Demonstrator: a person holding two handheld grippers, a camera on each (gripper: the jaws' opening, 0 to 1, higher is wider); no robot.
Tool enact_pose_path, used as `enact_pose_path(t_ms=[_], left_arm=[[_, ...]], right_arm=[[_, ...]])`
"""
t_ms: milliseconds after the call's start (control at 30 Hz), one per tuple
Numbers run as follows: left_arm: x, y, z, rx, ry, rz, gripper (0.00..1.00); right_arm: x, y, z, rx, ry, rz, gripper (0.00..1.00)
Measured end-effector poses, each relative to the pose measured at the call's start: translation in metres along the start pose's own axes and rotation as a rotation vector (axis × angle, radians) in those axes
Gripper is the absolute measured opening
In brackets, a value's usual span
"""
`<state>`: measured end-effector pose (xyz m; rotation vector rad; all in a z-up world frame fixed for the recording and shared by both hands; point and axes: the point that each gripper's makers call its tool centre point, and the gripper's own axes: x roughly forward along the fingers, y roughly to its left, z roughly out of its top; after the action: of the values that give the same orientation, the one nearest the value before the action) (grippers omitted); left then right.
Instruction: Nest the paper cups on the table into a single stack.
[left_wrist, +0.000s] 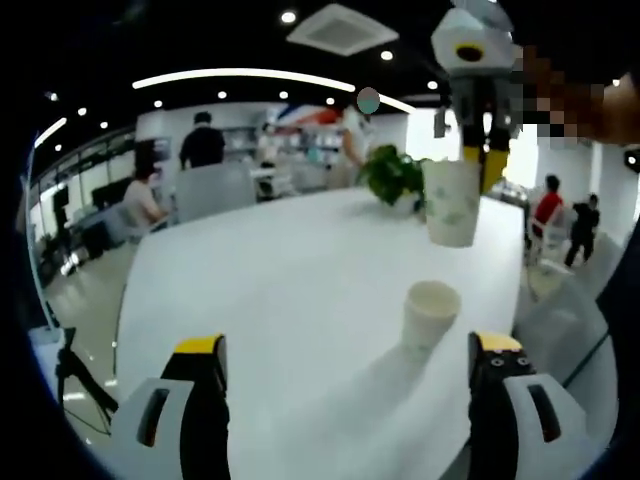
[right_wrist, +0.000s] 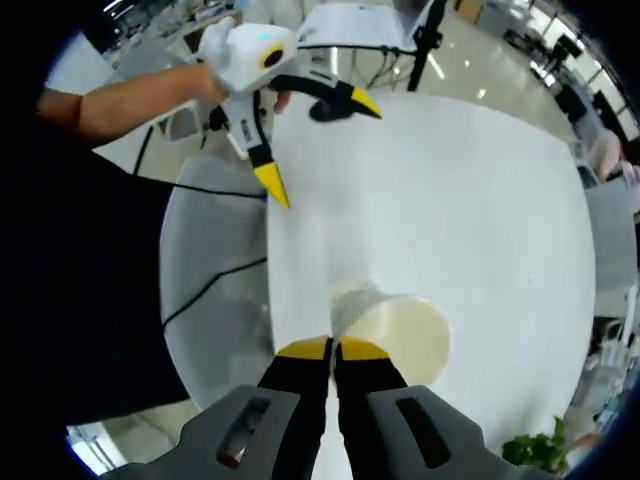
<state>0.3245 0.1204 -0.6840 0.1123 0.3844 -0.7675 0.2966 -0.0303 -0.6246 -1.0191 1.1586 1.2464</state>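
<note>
A white paper cup (left_wrist: 430, 318) stands upright on the white table (left_wrist: 270, 270), between and just beyond my left gripper's (left_wrist: 348, 345) wide-open jaws. Above it hangs a second paper cup (left_wrist: 450, 205) with a faint green print, gripped at its rim by my right gripper (left_wrist: 482, 165), which comes down from the top right. In the right gripper view the right gripper (right_wrist: 335, 348) is shut on the rim of that cup (right_wrist: 405, 335), whose open mouth faces the camera. The left gripper (right_wrist: 317, 145) is open over the table's edge (right_wrist: 290, 250), held by a hand.
A potted green plant (left_wrist: 393, 175) stands at the table's far end, behind the raised cup. A grey chair (right_wrist: 215, 270) sits beside the table edge. Several people stand or sit in the background, and a tripod (left_wrist: 75, 375) stands on the floor at left.
</note>
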Motion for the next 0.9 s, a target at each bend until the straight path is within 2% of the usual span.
enact_pose_path(t_ms=[367, 900], left_arm=[[0.003, -0.006, -0.005, -0.026, -0.008, -0.031, 0.98], [0.002, -0.001, -0.017, -0.042, 0.004, -0.002, 0.98]], right_arm=[[0.019, -0.005, -0.006, 0.027, 0.02, -0.006, 0.0], [0.048, 0.001, -0.009, 0.044, 0.025, 0.02, 0.0]])
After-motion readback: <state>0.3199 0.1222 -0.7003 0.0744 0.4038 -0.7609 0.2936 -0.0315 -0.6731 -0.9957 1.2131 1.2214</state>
